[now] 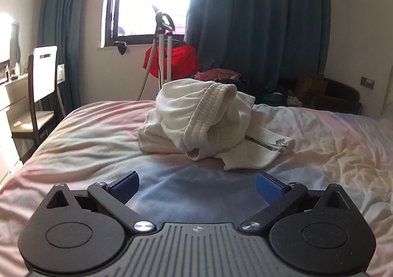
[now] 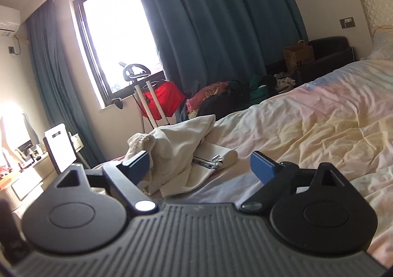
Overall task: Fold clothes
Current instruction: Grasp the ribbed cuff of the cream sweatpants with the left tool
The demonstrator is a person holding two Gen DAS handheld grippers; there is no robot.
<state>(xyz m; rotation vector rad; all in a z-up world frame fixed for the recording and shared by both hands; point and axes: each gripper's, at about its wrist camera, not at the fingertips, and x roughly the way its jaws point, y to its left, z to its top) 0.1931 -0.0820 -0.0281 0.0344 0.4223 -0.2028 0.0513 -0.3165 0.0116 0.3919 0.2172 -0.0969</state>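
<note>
Cream sweatpants lay crumpled in a heap on the pastel bed. Both the left gripper and right gripper hovered near the heap, fingers spread wide, holding nothing.

The left gripper is matte black with a grey ribbed plate at its base. On either side of that plate sits a round black disc with a raised oval. Silver screws pin two black link arms, each tipped with a blue pad. The right gripper has the same black body, ribbed plate, discs, screws and blue pads.
</note>
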